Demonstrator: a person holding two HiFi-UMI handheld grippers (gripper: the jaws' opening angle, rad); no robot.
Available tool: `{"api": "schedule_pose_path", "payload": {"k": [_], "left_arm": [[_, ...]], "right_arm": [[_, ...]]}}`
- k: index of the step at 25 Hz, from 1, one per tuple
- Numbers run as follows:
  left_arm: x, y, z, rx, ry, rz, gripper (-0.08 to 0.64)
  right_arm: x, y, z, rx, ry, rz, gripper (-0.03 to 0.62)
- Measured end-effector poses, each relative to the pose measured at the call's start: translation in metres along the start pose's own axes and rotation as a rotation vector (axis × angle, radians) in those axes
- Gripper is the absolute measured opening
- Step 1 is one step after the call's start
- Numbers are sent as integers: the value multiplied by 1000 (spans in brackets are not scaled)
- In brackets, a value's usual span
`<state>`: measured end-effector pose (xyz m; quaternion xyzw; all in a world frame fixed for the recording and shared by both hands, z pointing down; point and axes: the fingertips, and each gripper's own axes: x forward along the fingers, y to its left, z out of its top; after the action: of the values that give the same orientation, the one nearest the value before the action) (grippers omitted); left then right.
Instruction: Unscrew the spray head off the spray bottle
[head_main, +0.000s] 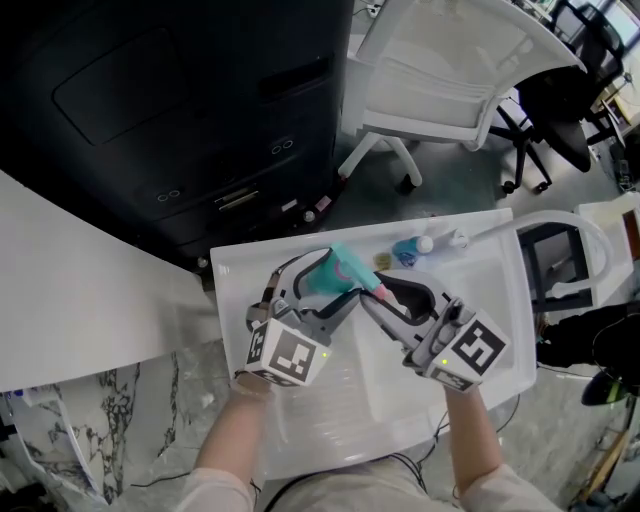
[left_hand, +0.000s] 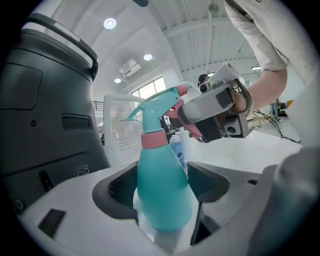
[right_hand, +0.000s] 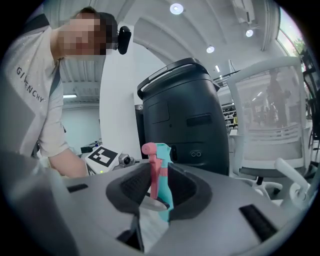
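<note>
I find bright, even light from ceiling lights (right_hand: 176, 8), soft shadows; both gripper views bulge at edges, foreground blurred.

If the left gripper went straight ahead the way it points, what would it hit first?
The spray bottle clamped between its own jaws; what lies straight behind it is hard to judge.

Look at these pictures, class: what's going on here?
A person works two hand-held tongs over a white tray. The left tongs clamp the body of the teal spray bottle. The right tongs grip its spray head. The head sits on the bottle, not yet off.
</note>
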<state>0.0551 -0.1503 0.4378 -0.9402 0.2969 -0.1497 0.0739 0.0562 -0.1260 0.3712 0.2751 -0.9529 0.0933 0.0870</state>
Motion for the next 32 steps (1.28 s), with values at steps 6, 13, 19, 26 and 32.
{"api": "schedule_pose_path", "payload": {"k": [6, 13, 19, 26, 32], "left_arm": [[1, -3, 1, -6, -8, -18, 313], [0, -5, 2, 1, -6, -33, 308], [3, -12, 3, 23, -4, -82, 308], [-1, -15, 3, -1, -34, -227, 307], [-7, -23, 3, 35, -13, -390, 308]], "right_arm": [[-8, 3, -4, -69, 22, -55, 53], [-3, 2, 0, -70, -6, -54, 77], [20, 0, 14, -78, -61, -19, 171], [17, 5, 14, -138, -53, 92, 121], [21, 14, 16, -105, -90, 196, 95]]}}
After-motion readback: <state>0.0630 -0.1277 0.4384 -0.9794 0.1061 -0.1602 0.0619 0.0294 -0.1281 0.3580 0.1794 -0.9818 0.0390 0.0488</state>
